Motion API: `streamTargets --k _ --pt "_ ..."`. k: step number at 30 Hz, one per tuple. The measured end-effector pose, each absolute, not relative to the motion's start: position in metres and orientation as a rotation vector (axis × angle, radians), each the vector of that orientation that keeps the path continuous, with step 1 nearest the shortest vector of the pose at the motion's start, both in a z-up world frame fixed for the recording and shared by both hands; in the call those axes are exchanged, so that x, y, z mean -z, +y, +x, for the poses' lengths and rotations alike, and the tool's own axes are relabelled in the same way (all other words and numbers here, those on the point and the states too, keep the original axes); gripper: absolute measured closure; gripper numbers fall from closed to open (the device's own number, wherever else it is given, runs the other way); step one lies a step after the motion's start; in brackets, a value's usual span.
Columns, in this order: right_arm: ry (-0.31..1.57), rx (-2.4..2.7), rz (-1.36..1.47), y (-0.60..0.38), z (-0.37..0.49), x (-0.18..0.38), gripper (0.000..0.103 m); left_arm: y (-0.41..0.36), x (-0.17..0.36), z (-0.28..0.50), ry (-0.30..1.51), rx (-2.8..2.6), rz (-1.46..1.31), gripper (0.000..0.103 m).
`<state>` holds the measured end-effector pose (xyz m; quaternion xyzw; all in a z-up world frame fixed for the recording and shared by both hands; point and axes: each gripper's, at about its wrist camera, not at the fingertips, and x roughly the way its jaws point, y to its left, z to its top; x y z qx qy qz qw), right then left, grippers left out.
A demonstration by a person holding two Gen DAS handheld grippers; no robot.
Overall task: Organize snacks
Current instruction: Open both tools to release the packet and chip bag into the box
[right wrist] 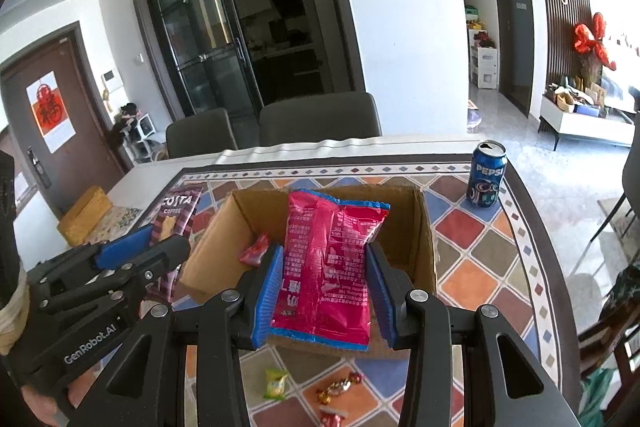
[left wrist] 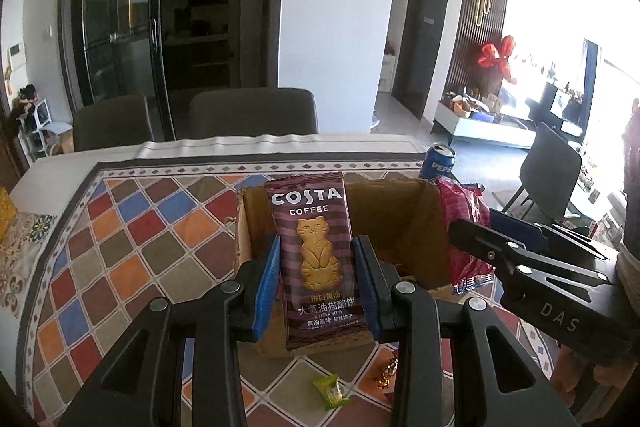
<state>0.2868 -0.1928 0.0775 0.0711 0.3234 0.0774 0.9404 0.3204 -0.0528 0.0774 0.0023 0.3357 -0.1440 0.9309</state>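
Note:
My left gripper (left wrist: 316,283) is shut on a brown Costa cat-biscuit packet (left wrist: 314,255) and holds it upright over the near side of an open cardboard box (left wrist: 434,223). My right gripper (right wrist: 326,291) is shut on a pink snack bag (right wrist: 326,259) and holds it over the same box (right wrist: 420,227). A small red candy (right wrist: 256,251) lies inside the box. The right gripper (left wrist: 520,251) shows at the right of the left wrist view with the pink bag (left wrist: 466,227). The left gripper (right wrist: 120,259) and the Costa packet (right wrist: 176,215) show at the left of the right wrist view.
The box stands on a table with a colourful diamond-pattern cloth (right wrist: 472,227). A blue Pepsi can (right wrist: 486,175) stands at the far right. A green candy (right wrist: 276,383) and gold-red candies (right wrist: 340,387) lie in front of the box. Two grey chairs (right wrist: 320,119) stand behind the table.

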Motion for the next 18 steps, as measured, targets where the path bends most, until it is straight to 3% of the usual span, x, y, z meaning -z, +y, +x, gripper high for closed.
streamTargets --k 9,13,14,18 --pt "0.706 -0.142 0.120 -0.192 0.318 -0.067 0.060 -0.063 -0.063 0.357 0.745 0.282 0.028 0.065" --pt "0.722 -0.120 0.106 -0.192 0.326 -0.064 0.055 -0.066 -0.061 0.363 0.739 0.241 0.056 0.047" --pt "0.729 -0.110 0.101 -0.193 0.326 -0.063 0.051 -0.064 -0.061 0.362 0.735 0.242 0.053 0.046" --pt "0.728 -0.095 0.088 -0.194 0.320 -0.063 0.051 -0.064 -0.061 0.351 0.730 0.249 0.046 0.046"
